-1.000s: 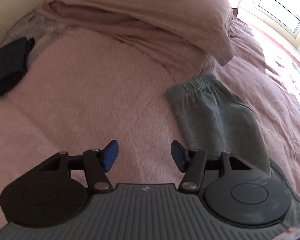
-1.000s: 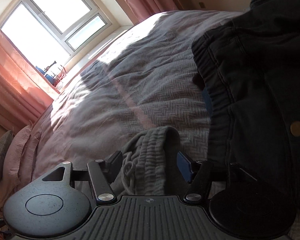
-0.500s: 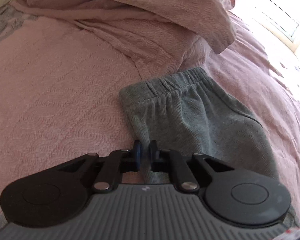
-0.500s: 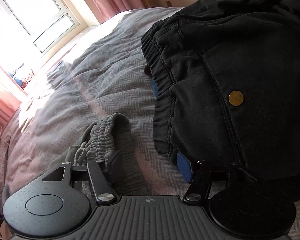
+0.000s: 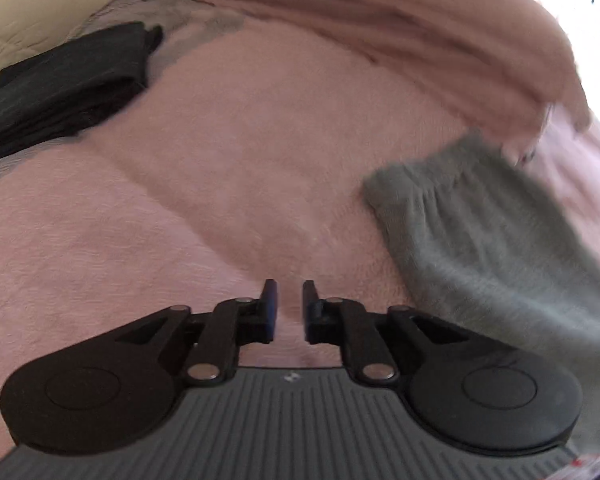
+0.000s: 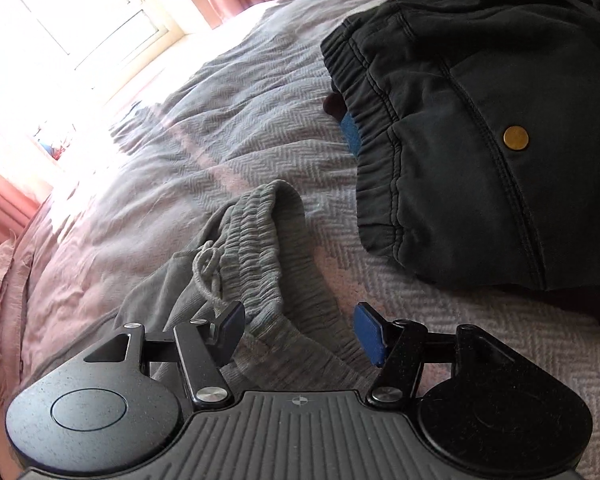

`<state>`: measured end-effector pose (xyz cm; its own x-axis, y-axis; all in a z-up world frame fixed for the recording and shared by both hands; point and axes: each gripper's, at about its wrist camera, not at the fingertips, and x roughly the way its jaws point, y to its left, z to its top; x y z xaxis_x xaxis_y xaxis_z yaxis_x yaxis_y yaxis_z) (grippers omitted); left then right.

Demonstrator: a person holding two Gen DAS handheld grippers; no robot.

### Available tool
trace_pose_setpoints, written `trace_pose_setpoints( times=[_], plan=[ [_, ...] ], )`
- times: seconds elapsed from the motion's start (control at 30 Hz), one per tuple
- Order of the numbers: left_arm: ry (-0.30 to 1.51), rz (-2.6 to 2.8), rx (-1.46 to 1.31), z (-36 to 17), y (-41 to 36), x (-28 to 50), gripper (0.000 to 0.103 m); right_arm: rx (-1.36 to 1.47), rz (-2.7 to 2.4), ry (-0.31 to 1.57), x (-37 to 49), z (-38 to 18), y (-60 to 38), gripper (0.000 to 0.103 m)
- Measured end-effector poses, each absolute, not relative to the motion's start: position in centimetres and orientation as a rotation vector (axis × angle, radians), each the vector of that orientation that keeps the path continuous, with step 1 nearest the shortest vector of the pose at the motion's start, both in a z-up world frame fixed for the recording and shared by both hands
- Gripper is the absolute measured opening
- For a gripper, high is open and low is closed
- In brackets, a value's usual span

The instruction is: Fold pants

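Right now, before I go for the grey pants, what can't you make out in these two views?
- Grey pants, left wrist view: legs cut off by the right edge, fabric motion-blurred.
- Grey pants waistband, right wrist view: everything below it hidden behind the right claw.
- Black pants: cut off by the top and right edges.
- Window: overexposed, sill items unreadable.
- Left claw: nothing between its pads.
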<state>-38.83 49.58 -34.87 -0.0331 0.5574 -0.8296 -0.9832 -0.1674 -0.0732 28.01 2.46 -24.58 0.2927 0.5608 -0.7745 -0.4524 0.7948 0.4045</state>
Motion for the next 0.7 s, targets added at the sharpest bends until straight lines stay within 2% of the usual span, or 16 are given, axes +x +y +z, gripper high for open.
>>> trace_pose_setpoints(
  times=[0.03,0.1,0.17,0.23,0.4,0.43,0.47,0.53,0.67,0.7],
  plan=[
    [0.634,1.54,-0.89,-33.5,48.4,-40.1,0.04,0.103,0.675,1.074,27.6,-24.2,2.1,0.058],
    [0.626,1.549,-0.897,-31.4,46.3,-42.5,0.051,0.106,0.643,1.085,27.2,-23.7,0.9,0.059],
    [0.628,1.538,-0.948,-30.4,44.5,-44.5,0.055,0.138,0.618,1.094,26.5,-23.3,-0.6,0.061],
    [0.633,1.511,-1.027,-30.6,42.6,-45.9,0.072,0.139,0.583,1.105,25.6,-22.8,-2.1,0.073],
    [0.701,1.504,-1.133,-34.7,39.8,-46.0,0.074,0.123,0.505,1.105,23.7,-22.0,-5.6,0.077],
    [0.688,1.515,-1.125,-35.0,39.5,-45.9,0.073,0.133,0.495,1.107,23.2,-21.8,-6.6,0.077],
    [0.676,1.522,-1.117,-35.2,39.2,-45.8,0.068,0.143,0.485,1.111,22.8,-21.8,-7.6,0.078],
    [0.637,1.458,-1.125,-35.3,38.8,-45.4,0.015,0.174,0.463,1.137,22.1,-21.9,-9.3,0.078],
    [0.646,1.434,-1.068,-33.9,37.9,-45.2,0.013,0.316,0.492,1.204,21.0,-22.6,-11.4,0.078],
    [0.637,1.435,-1.079,-33.6,37.6,-45.6,0.018,0.359,0.499,1.229,20.9,-23.2,-11.3,0.078]
  ],
)
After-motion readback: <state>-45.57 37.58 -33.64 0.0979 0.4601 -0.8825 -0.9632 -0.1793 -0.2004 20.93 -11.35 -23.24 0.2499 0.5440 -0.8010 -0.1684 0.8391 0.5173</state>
